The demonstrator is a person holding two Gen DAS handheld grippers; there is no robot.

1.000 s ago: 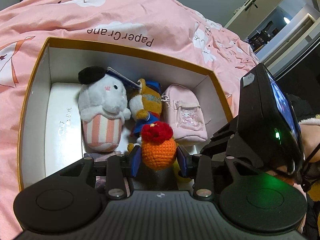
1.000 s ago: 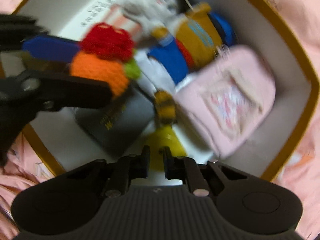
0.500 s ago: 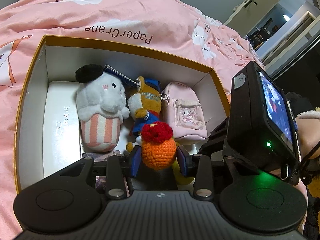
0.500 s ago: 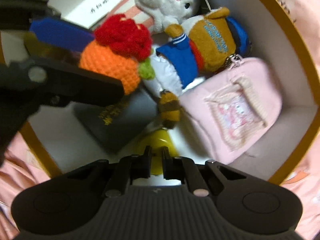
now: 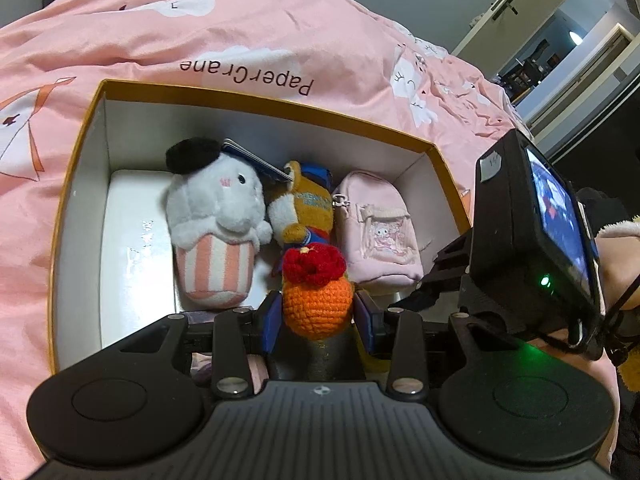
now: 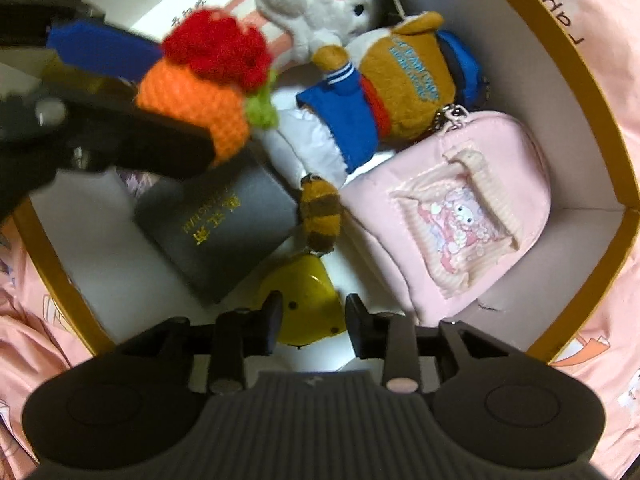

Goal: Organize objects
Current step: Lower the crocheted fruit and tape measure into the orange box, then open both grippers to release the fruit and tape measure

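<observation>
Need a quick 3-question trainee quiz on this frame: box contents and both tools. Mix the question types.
1. True or false: the left tool is shut on the orange crocheted toy.
2. Which item lies between the fingers of the right tool? A) pink mini backpack pouch B) yellow object C) grey booklet
3. Fill in: in the left wrist view, the item nearest the right wall of the cardboard box is the ____.

Key:
1. True; both blue pads press its sides.
2. B; the yellow object sits between the fingers, whose jaws have just been opening and stand apart from it.
3. pink mini backpack pouch.
</observation>
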